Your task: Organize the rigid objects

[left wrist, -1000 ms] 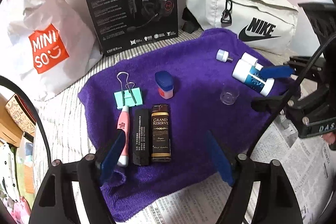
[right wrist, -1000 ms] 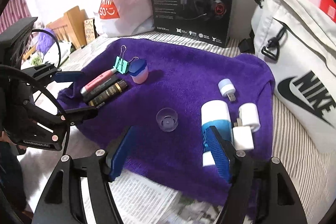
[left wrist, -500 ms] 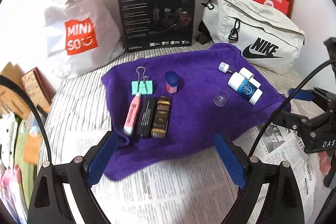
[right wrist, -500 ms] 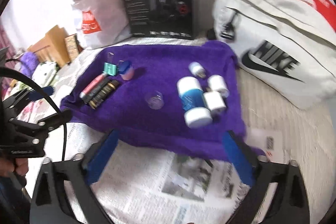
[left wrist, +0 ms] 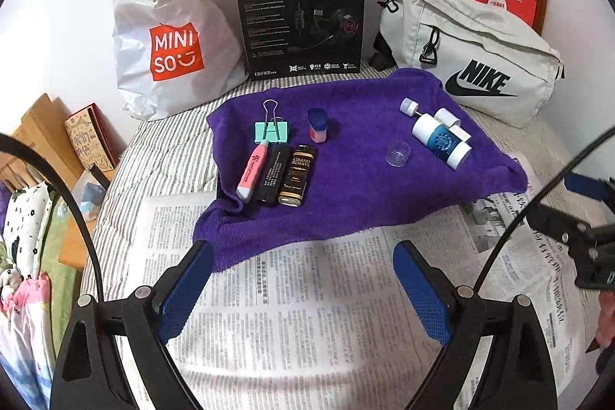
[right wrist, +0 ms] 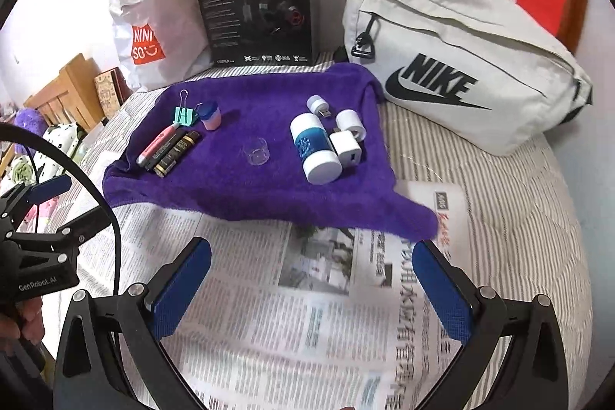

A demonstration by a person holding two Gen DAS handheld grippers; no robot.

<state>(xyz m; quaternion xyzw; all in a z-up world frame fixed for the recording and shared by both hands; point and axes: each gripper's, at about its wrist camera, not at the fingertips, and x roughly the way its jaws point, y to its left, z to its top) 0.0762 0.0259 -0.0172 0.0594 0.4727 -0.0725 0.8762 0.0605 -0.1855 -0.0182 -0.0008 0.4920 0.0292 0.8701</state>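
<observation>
Left wrist view: the left gripper [left wrist: 301, 279] hangs over the newspaper [left wrist: 307, 314] with its blue jaws spread wide and nothing between them. The right gripper [right wrist: 311, 281] stands the same way, jaws wide apart and empty, also above the newspaper, short of the purple towel [left wrist: 357, 175].

On the towel the small things lie in two groups. Toward its left edge, a pink pen-like stick [left wrist: 252, 167], a black bar [left wrist: 273, 175] and a brown-gold lighter [left wrist: 299, 175] lie side by side, touching or nearly so. Just beyond them on the towel sit a mint binder clip [left wrist: 271, 131] and a small pink bottle with a blue cap [left wrist: 318, 125]. Near the towel's middle stands a clear little cup [left wrist: 398, 153], apart from the rest. Toward the towel's right edge a white bottle with a blue label [right wrist: 313, 146] lies on its side, with a white charger block [right wrist: 346, 148], a white roll [right wrist: 350, 123] and a small white plug-in piece [right wrist: 318, 104] close around it.

Behind the towel stand a black headset box [left wrist: 301, 16], a white shopping bag [left wrist: 165, 37] and a grey waist bag [left wrist: 469, 56].
</observation>
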